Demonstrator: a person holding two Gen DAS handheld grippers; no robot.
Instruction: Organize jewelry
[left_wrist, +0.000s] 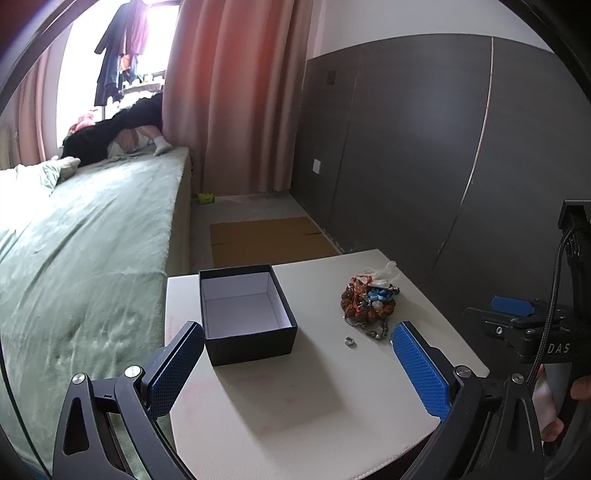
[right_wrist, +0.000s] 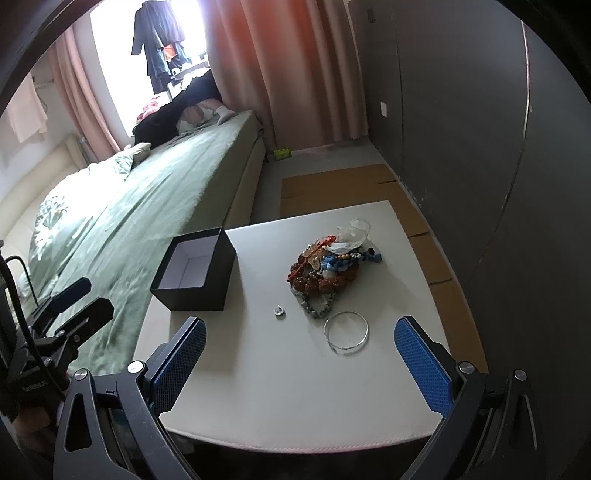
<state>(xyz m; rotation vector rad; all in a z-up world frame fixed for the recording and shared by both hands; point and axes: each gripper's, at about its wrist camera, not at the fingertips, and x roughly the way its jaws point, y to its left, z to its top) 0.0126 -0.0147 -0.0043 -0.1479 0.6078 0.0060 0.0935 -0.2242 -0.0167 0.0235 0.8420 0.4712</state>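
On top of the small white table a tangled heap of jewelry is piled toward the far right side: knobbly brown bead strands, blue pieces, a red cord, some grey beads trailing toward the near edge, and a crumpled bit of clear plastic at the back. A thin silver bangle is laid flat just beside the heap's near end, and a small silver ring is sat apart from both, between the heap and the box. The black box (white inside, nothing seen in it) is placed near the table's far left corner, lid off.

The left gripper is held with its jaws spread wide, nothing gripped or touched, the box and ring framed between the blue pads. The right gripper is likewise opened wide over the near edge, nothing pinched.

A bed with a green blanket is pushed up against the table's left side, pink curtains and hung clothes are seen by the window, flattened cardboard is laid on the floor, and a dark grey panelled wall is run along the right.
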